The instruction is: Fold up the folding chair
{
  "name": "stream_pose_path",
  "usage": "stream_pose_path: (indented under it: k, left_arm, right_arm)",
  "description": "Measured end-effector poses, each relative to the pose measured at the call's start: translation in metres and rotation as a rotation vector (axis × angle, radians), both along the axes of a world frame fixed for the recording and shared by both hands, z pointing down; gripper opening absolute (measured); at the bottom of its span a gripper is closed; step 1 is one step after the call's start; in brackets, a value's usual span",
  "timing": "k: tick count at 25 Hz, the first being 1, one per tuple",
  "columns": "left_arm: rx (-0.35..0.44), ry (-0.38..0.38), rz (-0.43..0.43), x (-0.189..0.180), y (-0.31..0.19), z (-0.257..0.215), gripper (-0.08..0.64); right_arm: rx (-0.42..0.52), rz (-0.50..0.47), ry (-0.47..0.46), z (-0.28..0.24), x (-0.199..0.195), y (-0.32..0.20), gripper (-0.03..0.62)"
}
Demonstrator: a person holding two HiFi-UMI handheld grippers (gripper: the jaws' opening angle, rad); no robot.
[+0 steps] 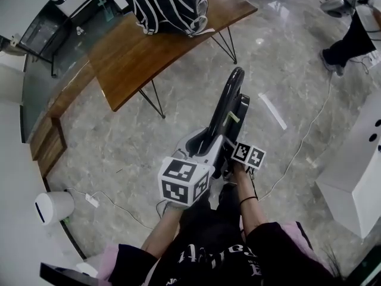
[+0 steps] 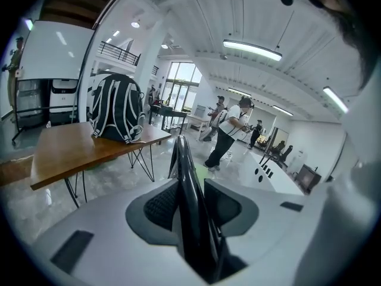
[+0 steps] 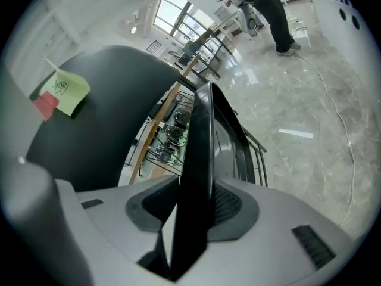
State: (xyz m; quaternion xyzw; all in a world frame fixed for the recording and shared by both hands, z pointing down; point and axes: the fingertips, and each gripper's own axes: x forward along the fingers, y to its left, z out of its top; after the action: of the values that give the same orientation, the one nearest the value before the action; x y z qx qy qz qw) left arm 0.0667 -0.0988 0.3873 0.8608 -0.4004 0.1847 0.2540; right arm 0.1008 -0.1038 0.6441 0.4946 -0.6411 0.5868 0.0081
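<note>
While the folding chair (image 1: 230, 95) stands up thin and flat in front of the person, near the brown table (image 1: 149, 55), the left claw (image 2: 191, 206) is closed tight on its black edge. The right claw (image 3: 195, 206) squeezes a black bar of the chair too.
</note>
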Motion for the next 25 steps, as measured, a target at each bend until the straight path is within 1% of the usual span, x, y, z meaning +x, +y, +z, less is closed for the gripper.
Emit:
stream_pose_path:
  k: [2,5,8,11,13,16,17,18,19,22,23,25]
  left_arm:
    - [-0.014,0.025,0.005,-0.007,-0.001,0.001,0.12]
    - [-0.043,0.081,0.016,-0.019,-0.006,0.001,0.118]
    - [-0.063,0.093,0.018,-0.037,-0.019,0.0,0.118]
    - [-0.098,0.134,0.027,-0.054,-0.03,0.001,0.117]
    - [-0.12,0.157,0.055,-0.06,-0.035,0.002,0.117]
    - [-0.113,0.108,0.156,-0.069,-0.039,0.003,0.131]
    - [-0.109,0.096,0.19,-0.072,-0.04,0.004,0.154]
    - [-0.112,0.099,0.21,-0.075,-0.042,0.004,0.16]
    - [-0.12,0.111,0.212,-0.078,-0.043,0.004,0.16]
    - [-0.14,0.132,0.181,-0.091,-0.048,0.006,0.152]
    - [-0.147,0.131,0.184,-0.094,-0.05,0.006,0.152]
    - [-0.163,0.141,0.212,-0.095,-0.053,0.006,0.152]
  right_arm:
    - [0.011,0.019,-0.003,0.001,-0.003,0.0,0.15]
    - [0.029,0.042,0.006,0.0,-0.011,-0.003,0.149]
    - [0.027,0.074,0.002,-0.002,-0.025,-0.013,0.144]
    - [0.028,0.092,-0.016,-0.003,-0.038,-0.02,0.14]
    - [0.031,0.113,-0.042,-0.004,-0.042,-0.024,0.135]
    - [0.039,0.144,-0.095,-0.006,-0.05,-0.028,0.123]
    - [0.041,0.146,-0.1,-0.006,-0.053,-0.029,0.121]
    - [0.042,0.146,-0.1,-0.007,-0.056,-0.03,0.121]
    - [0.045,0.145,-0.097,-0.007,-0.059,-0.031,0.121]
    - [0.043,0.135,-0.092,-0.007,-0.067,-0.034,0.12]
    - [0.035,0.132,-0.102,-0.006,-0.069,-0.036,0.12]
    - [0.02,0.136,-0.151,-0.008,-0.072,-0.039,0.112]
